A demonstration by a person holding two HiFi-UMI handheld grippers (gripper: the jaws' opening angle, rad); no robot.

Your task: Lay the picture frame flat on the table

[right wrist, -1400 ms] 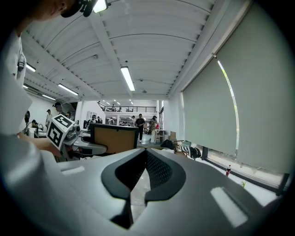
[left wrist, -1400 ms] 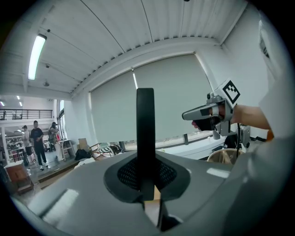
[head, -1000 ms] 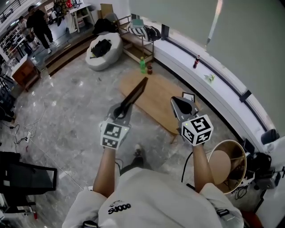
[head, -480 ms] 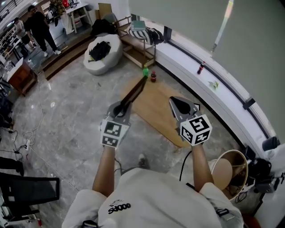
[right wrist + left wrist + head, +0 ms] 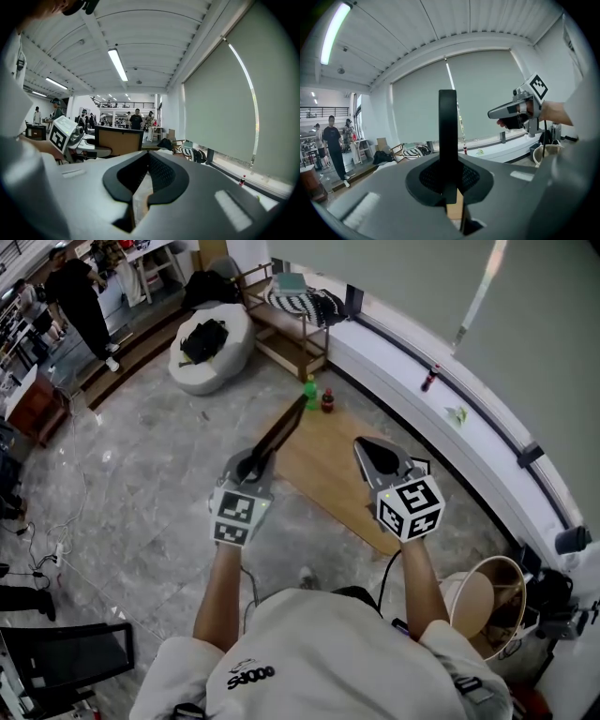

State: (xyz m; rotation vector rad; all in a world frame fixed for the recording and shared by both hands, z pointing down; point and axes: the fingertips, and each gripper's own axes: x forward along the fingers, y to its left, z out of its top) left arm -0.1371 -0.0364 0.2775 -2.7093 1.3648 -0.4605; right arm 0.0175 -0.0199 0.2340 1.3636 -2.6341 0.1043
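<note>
Showing only its thin dark edge in every view, the black rectangular picture frame (image 5: 279, 439) keeps its face hidden. In the left gripper view it reads as an upright black bar, and what it carries cannot be told. The left gripper (image 5: 251, 468) is clamped on the frame's lower end and holds it up in the air. The frame's upper end slants away from the person, over the near left part of the low light-wood bench (image 5: 328, 470), so the frame is not lying on it.

The right gripper (image 5: 368, 449) hangs over the bench's right part, well apart from the frame. Its jaws are together with nothing between them, and only bare wood shows through the slit behind the pads. Just beside that gripper a small white-edged dark thing (image 5: 421, 465) peeks out, mostly covered and too small to name.

At the bench's far end stand a green plastic bottle (image 5: 310, 393) and, just beside it, a smaller dark bottle with a red cap (image 5: 327, 401). How full they are cannot be made out.

On the floor by the person's right side sits a round tan basket (image 5: 489, 562) with a paler round disc (image 5: 464, 601) inside it. Its far side is crowded by dark clutter. Farther off, a white beanbag (image 5: 232, 351) bears a black bag (image 5: 206, 338).
</note>
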